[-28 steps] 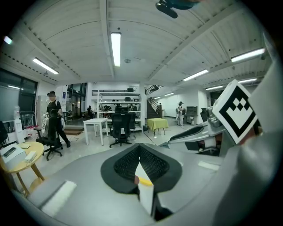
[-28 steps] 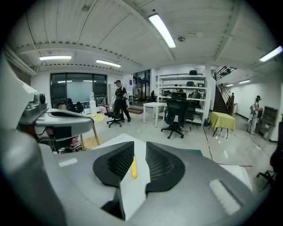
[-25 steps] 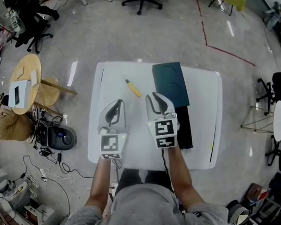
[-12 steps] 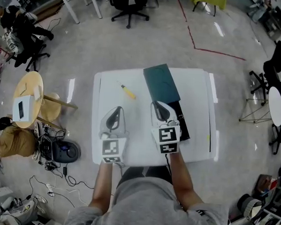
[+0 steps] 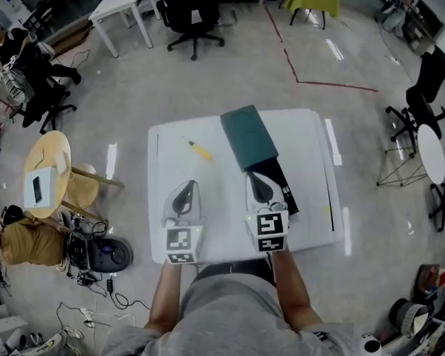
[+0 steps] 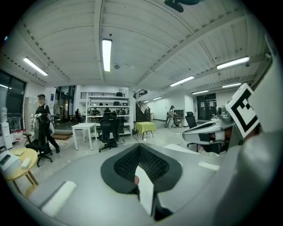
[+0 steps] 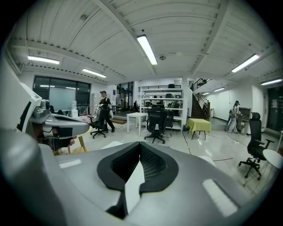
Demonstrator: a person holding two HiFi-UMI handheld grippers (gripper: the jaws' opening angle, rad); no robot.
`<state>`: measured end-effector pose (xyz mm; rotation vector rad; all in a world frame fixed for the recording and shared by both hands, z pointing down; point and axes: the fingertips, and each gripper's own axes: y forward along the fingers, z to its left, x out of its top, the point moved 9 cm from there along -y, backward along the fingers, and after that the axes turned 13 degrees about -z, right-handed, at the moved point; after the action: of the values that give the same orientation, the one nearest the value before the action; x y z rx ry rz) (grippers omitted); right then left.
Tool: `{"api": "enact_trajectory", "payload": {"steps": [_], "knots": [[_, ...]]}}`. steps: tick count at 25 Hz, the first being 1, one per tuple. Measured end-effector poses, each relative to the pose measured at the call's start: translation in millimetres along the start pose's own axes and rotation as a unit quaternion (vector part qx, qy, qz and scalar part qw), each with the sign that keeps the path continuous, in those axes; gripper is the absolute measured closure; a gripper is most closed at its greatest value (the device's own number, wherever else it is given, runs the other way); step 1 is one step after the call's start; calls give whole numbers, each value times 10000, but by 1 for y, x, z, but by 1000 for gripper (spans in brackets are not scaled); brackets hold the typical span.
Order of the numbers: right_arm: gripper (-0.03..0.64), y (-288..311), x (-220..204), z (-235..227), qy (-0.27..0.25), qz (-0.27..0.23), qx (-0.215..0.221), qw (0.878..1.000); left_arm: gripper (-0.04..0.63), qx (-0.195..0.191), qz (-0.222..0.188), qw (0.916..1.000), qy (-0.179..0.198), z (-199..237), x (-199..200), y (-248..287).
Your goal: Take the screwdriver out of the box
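Your left gripper [image 5: 186,194] has its jaws pressed together with nothing between them. Your right gripper [image 5: 261,184] has just been closing and is now fully shut, likewise empty. Both sit over the near part of the white table [image 5: 310,215], pointing away from you, and neither touches anything. Going outward from the left gripper, the screwdriver [image 5: 199,151] lies on bare tabletop ahead of its tips and a little to their right, apart from both grippers. Its long axis runs on a diagonal, with the thin shaft toward the far left and the yellow handle toward the near right. That puts it across the line your jaws point along, not in line with it. The box [image 5: 248,138] lies to the screwdriver's right with a gap between them, and its near black part runs beside your right gripper. Since the screwdriver is already outside the box, the task looks done. If you need it again, your left gripper is the nearer one.
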<state>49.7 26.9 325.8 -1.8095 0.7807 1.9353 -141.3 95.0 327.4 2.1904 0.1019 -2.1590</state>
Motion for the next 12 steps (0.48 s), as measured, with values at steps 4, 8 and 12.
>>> {"api": "enact_trajectory", "payload": {"steps": [4,8,12], "knots": [[612,-18,-2,3,-35,-68,-118,9999,583,-178,18,9998,8,-9,-2,-8],[612,-36,-6,9,-30,-119,-198,9997,583,-343,17,9994,28,-15,-2,-15],[612,-51,-15,15,17,-113,-283,9995,583,-447,62,9990,20,-19,-4,-22]]}}
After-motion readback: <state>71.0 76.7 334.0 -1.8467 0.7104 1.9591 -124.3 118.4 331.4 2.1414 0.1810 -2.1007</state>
